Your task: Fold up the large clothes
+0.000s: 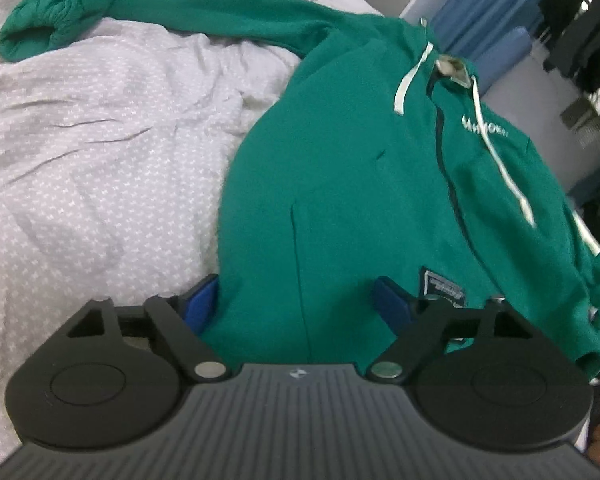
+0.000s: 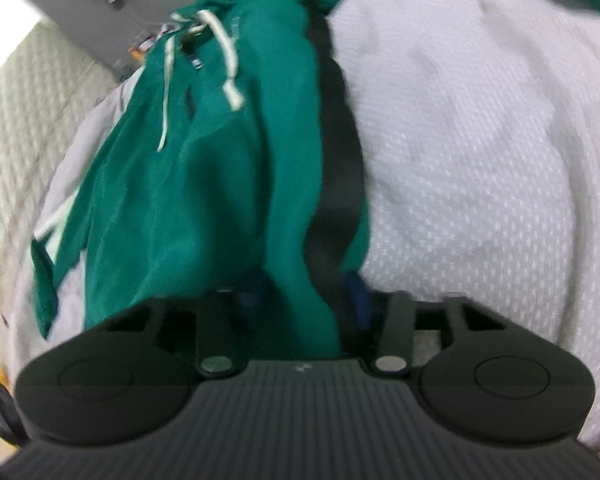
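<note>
A green zip hoodie [image 1: 360, 160] with white drawstrings [image 1: 410, 76] lies front-up on the bed. One sleeve [image 1: 60, 20] stretches away to the far left. My left gripper [image 1: 296, 300] is open, its blue pads [image 1: 202, 296] wide apart and straddling the hoodie's hem beside a dark patch label [image 1: 444, 286]. In the right wrist view the hoodie [image 2: 204, 184] is bunched and blurred. A fold of it with dark lining runs between the fingers of my right gripper [image 2: 306, 300], which is shut on the cloth.
A grey patterned duvet [image 1: 100, 140] covers the bed [image 2: 480, 140]. Blue curtains [image 1: 472, 20] and dark hanging clothes [image 1: 580, 20] stand beyond the bed's right side. A cream quilted cover [image 2: 16, 120] and a grey cabinet [image 2: 100, 0] lie past the hoodie.
</note>
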Demonstrator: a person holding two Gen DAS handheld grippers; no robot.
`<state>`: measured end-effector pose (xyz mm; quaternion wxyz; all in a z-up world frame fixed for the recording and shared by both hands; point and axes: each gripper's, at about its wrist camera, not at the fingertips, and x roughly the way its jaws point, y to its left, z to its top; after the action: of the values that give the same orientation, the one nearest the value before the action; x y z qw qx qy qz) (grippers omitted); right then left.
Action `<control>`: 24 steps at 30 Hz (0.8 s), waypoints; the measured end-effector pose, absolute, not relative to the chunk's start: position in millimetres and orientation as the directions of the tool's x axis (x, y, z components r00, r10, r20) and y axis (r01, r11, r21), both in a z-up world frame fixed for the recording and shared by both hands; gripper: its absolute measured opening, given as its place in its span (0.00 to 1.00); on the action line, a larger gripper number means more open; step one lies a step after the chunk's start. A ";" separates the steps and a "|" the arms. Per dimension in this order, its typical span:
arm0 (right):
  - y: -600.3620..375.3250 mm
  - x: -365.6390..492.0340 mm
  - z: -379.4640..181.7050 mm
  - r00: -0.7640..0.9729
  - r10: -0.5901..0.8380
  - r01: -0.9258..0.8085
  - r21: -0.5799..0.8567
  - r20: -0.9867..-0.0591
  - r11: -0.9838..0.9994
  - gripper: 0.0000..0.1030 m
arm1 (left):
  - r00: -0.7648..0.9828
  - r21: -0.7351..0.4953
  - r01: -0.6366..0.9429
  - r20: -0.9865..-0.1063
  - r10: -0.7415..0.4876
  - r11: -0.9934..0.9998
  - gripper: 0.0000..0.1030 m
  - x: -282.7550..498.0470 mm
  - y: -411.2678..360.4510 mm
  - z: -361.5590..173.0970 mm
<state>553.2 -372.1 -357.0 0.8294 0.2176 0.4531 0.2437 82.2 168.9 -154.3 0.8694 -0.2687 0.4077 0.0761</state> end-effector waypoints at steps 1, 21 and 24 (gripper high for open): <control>-370.1 549.9 -353.3 0.479 0.601 -0.231 0.569 -0.639 0.789 0.24 | 0.653 -0.394 -0.351 -0.754 -0.080 0.850 0.76 82.8 167.5 -154.1; -449.1 508.4 -297.6 0.665 0.477 -0.141 0.531 -0.574 0.836 0.09 | 0.811 -0.607 -0.381 -0.581 -0.063 0.697 0.06 11.1 224.0 -94.4; -446.8 517.6 -314.1 0.637 0.434 -0.078 0.507 -0.637 0.859 0.09 | 0.762 -0.558 -0.442 -0.647 -0.034 0.703 0.07 17.6 224.3 -103.0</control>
<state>517.6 -446.8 -314.1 0.8769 0.2222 0.4005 0.1460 17.6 224.3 -103.0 0.8639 -0.3671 0.3241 0.1180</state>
